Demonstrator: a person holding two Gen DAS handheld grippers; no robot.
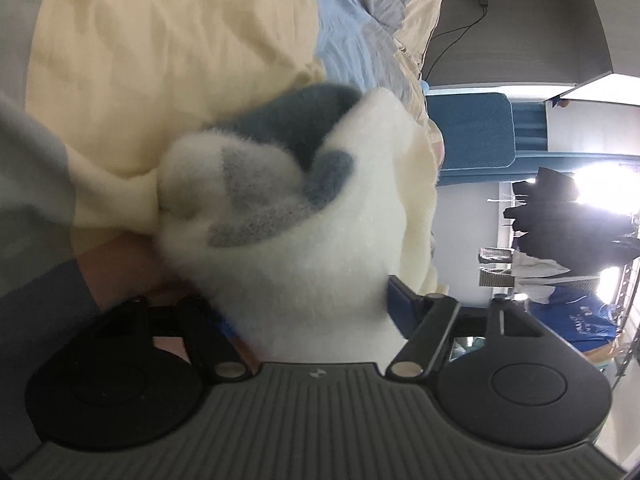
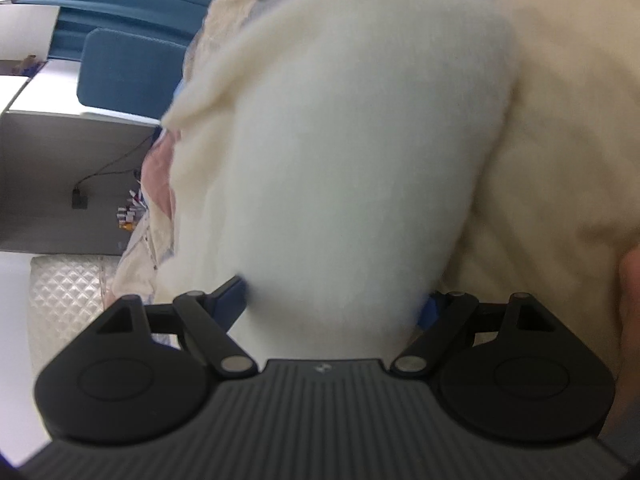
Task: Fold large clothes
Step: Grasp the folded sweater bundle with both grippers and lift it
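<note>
Cream bedspread [image 1: 160, 60] under fluffy white, grey-patched garment [image 1: 320, 260], bunched between each hand-held gripper's [image 1: 312, 312] [image 2: 336, 304] wide-set jaws; actual grip unclear.

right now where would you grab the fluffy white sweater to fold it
Probably by the thick bunched white part, coming from the near side along the fingers as the left gripper and the right gripper do now: there the sweater is gathered and lifted off the cream bedding.

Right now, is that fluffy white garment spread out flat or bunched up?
Bunched up. The fluffy white garment bulges in thick rolls with grey patches tucked into its folds, on the cream bedding, and fills the gap between each gripper's fingers.
</note>
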